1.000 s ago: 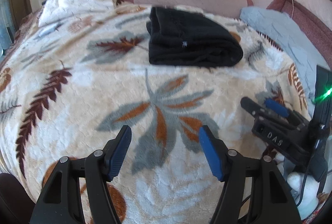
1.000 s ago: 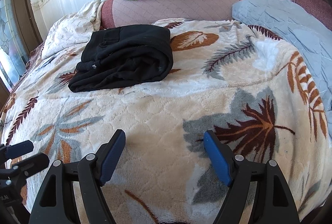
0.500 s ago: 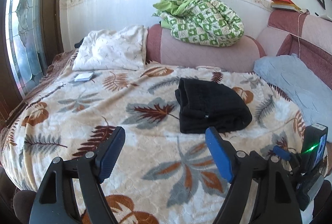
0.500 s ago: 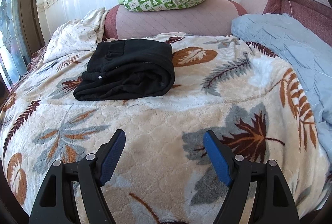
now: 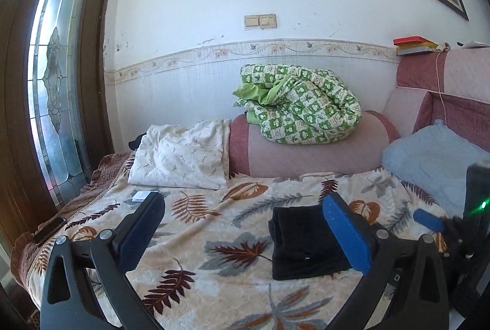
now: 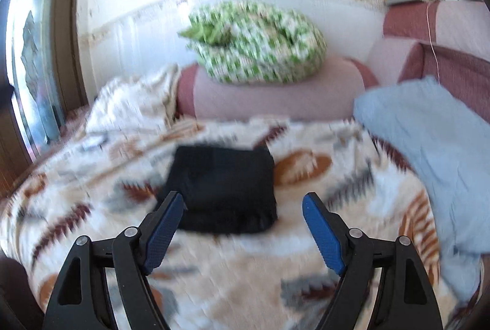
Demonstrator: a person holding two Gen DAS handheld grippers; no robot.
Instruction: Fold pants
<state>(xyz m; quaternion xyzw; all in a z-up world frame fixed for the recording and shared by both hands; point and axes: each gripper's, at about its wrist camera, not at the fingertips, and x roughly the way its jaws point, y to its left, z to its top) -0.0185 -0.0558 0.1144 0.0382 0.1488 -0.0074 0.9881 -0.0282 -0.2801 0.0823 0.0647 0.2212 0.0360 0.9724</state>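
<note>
Both grippers, left [image 5: 242,226] and right [image 6: 243,223], gape wide and empty above the limp, light, folded black fabric pants [image 6: 223,186], best pinched at a thick folded edge.

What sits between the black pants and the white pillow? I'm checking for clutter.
Only leaf-print blanket lies between the pants and the pillow, seen in the left wrist view.

Both tools look alike: the left gripper [image 5: 243,227] has black plastic arms with triangular cut-outs, round silver rivets at the joints, and flat blue textured pads [image 5: 347,233]. The right gripper [image 6: 243,227] matches it, and a green light glows on its black body.
</note>
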